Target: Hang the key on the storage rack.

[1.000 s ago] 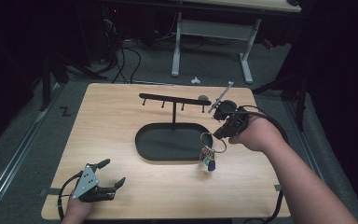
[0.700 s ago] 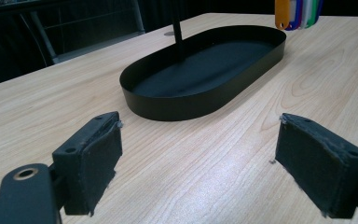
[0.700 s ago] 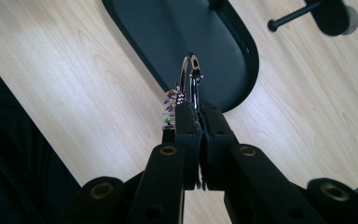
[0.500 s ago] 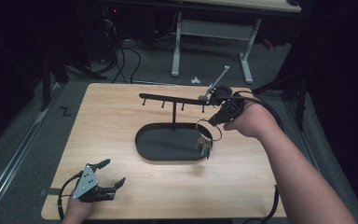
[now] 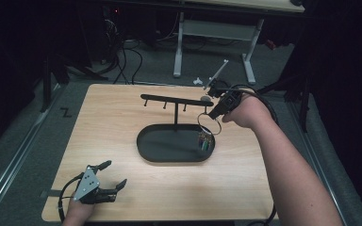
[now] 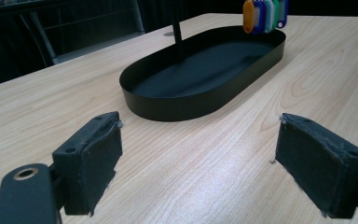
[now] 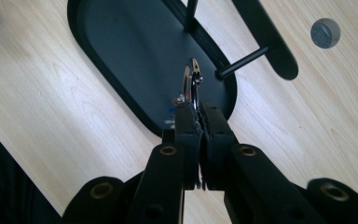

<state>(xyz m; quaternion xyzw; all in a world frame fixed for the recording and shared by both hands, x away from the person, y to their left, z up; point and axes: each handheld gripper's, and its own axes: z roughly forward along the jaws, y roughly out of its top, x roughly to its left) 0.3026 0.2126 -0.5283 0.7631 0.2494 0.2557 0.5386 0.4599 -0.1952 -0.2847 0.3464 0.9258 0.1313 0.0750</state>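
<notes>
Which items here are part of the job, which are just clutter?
In play:
- metal key ring with coloured plastic tags, pinched in the right claw
- black T-shaped hook stand in its black oval tray

Idle:
- left claw, open
- grey round table grommet

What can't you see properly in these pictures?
- Key ring: in the right gripper view the right gripper covers its lower part.
- Coloured tags: the left gripper view's top edge cuts them off.
- Tags' writing: too small in the high view.
</notes>
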